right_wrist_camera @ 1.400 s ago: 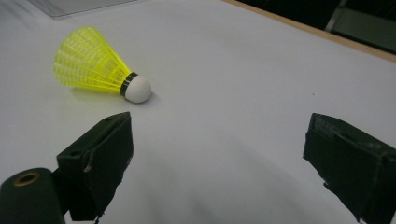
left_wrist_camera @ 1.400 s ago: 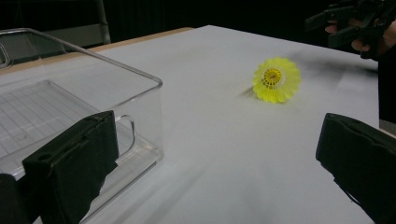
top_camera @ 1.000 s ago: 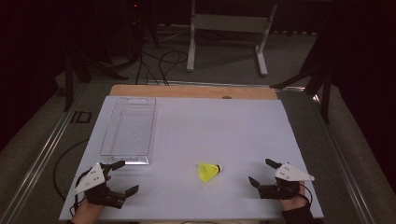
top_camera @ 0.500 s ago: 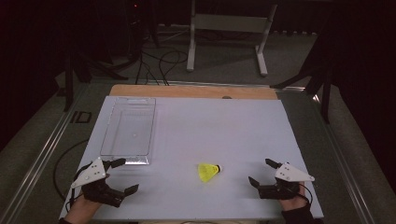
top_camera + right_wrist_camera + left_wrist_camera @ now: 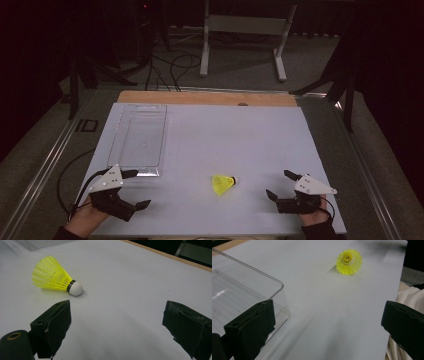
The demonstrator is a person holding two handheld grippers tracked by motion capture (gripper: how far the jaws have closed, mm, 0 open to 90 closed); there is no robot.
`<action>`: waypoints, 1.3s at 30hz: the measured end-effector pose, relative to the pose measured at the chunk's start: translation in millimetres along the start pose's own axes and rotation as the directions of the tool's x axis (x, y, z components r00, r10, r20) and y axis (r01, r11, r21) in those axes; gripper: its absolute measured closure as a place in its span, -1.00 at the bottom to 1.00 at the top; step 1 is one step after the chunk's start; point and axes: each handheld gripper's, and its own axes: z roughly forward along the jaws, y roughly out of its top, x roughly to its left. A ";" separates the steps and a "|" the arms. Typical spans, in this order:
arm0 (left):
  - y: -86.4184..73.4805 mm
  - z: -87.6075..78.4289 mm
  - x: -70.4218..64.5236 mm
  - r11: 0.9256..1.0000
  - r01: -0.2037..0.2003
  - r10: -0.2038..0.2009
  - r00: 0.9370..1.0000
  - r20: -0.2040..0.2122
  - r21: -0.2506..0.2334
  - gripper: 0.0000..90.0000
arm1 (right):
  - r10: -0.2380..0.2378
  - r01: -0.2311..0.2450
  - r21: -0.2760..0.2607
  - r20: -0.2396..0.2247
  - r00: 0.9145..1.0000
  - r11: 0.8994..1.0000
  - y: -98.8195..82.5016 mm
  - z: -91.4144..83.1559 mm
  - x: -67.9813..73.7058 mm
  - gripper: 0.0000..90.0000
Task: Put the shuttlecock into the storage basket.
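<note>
**On the near edge, poised around a shuttlecock**

Near the white table (image 5: 210, 135), lying sideways: yellow plastic shuttlecock (image 5: 223, 183), between left gripper (image 5: 134, 189) and right gripper (image 5: 278, 185), both gaping, empty. Barely shifted since a second ago. Far left: clear plastic tray (image 5: 139, 140), probably the destination.

Dark lab or studio: white table (image 5: 260, 125), loose floor cables (image 5: 175, 62), metal stand (image 5: 240, 30) behind.

Open white tabletop (image 5: 225, 135) across the middle and right; clear tray (image 5: 139, 140) blocking the left (near corner just beside the left hand-held gripper (image 5: 134, 189)); yellow shuttlecock (image 5: 223, 183) lying between both grippers.
</note>
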 end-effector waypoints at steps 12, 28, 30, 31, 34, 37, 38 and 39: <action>11.2 6.2 0.6 0.987 0.003 -0.007 1.000 0.022 0.162 -1.00 | 0.005 -0.005 0.006 -0.007 1.000 1.000 0.4 0.7 0.9 -0.81; 20.0 16.4 0.6 0.916 -0.001 -0.030 0.997 0.072 0.400 -1.00 | 0.005 -0.005 0.011 -0.006 1.000 1.000 0.2 1.4 0.6 -0.81; 23.2 18.4 0.9 0.900 -0.008 -0.038 0.995 0.097 0.436 -1.00 | 0.005 -0.005 0.011 -0.006 1.000 1.000 0.2 1.4 0.6 -0.81; 24.4 19.0 0.8 0.893 -0.013 -0.037 0.994 0.100 0.451 -1.00 | 0.007 -0.007 0.010 -0.008 1.000 1.000 0.3 1.3 0.5 -0.81; 28.1 19.7 0.9 0.881 -0.016 -0.041 0.993 0.110 0.473 -1.00 | 0.010 -0.010 0.010 -0.006 1.000 1.000 0.3 1.3 0.6 -0.81; 31.6 21.5 1.9 0.864 -0.015 -0.054 0.991 0.121 0.504 -1.00 | 0.010 -0.010 0.010 -0.007 1.000 1.000 0.3 1.5 0.5 -0.81; 32.9 22.9 1.9 0.852 -0.016 -0.062 0.990 0.131 0.523 -1.00 | 0.009 -0.009 0.010 -0.008 1.000 1.000 0.3 1.6 0.5 -0.81; 34.0 23.8 1.6 0.845 -0.021 -0.056 0.990 0.128 0.534 -1.00 | 0.006 -0.006 0.010 -0.008 1.000 1.000 0.3 1.7 0.4 -0.81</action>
